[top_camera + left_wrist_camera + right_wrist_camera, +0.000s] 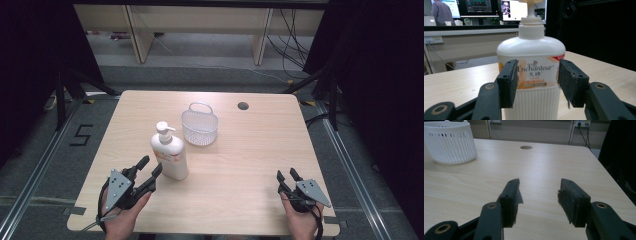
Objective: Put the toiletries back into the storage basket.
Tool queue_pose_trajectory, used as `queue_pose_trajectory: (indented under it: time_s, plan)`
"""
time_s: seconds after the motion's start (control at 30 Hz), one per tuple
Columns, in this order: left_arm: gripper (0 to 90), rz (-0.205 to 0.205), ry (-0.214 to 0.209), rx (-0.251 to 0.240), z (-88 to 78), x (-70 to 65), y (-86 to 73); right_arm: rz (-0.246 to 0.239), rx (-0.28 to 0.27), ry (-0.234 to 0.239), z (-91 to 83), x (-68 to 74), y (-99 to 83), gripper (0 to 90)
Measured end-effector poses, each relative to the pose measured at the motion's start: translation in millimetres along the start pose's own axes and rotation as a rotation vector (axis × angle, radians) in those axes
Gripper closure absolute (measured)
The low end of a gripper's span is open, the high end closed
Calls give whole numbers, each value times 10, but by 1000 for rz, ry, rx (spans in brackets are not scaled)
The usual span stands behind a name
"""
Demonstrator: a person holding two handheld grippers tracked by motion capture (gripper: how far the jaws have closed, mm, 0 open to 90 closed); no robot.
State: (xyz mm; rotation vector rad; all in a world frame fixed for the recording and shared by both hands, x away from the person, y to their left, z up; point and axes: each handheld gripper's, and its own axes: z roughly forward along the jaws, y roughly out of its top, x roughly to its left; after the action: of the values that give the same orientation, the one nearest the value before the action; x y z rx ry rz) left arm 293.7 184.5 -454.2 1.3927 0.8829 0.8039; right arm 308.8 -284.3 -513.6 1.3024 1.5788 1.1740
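Note:
A white pump bottle (170, 155) with an orange label stands upright on the wooden table (240, 160), left of centre. My left gripper (151, 166) points at its lower half from the near left, one fingertip close to its base. In the left gripper view the bottle (534, 47) stands just beyond the open left gripper (537, 77), and the pads do not press on it. My right gripper (286, 173) rests near the front right edge, and the right gripper view shows the right gripper (539, 192) open over bare wood with nothing between its pads.
A white slotted basket (199, 127) with a handle stands behind the bottle at mid-table, and the right gripper view has the basket (449, 145) at far left. A round cable hole (243, 106) lies near the far edge. Dark curtains flank the table.

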Motion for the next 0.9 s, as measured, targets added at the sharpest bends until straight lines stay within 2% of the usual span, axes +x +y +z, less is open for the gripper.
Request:
queue_pose_trajectory:
  time_s: [0.07,0.1,0.2,0.23,0.27,0.3,0.33,0.37,0.4,0.43,0.47,0.6,0.63,0.7,0.87,0.9]
  plan:
    - [493,2,0,-8,27,-4,33,-7,-13,-2,18,-12,-2,499]
    - [493,2,0,-12,40,-11,45,14,-6,-3,10,-1,-3,495]
    - [489,8,0,-18,83,-23,80,9,-15,-1,5,-14,-1,484]
    - [486,7,2,-19,96,-25,91,39,-6,-4,-3,8,-6,479]
    - [486,3,7,-22,111,-28,102,39,-6,-4,-3,8,-6,479]
    - [484,5,12,-21,123,-29,114,-6,-26,-13,9,-28,-3,475]
    - [484,10,13,-28,142,-34,126,44,3,-9,3,5,1,467]
    - [483,11,17,-28,158,-38,135,44,3,-9,3,5,1,467]
    - [483,10,22,-29,174,-41,146,31,0,-12,10,-3,0,461]
    - [482,5,25,-36,196,-45,157,-6,-12,-19,20,-28,3,453]
    - [480,9,28,-34,210,-43,169,37,2,-21,10,3,0,448]
    - [474,8,40,-38,260,-45,206,29,-3,-24,12,-5,-1,445]
    - [474,8,42,-40,275,-46,215,42,-4,-22,8,6,0,446]
    - [471,4,44,-44,298,-49,222,12,-12,-9,20,-6,-1,455]
    - [467,13,63,-36,335,-44,230,0,-12,-20,23,2,-2,456]
    - [466,10,64,-36,343,-47,235,-1,-8,-10,26,3,-1,455]
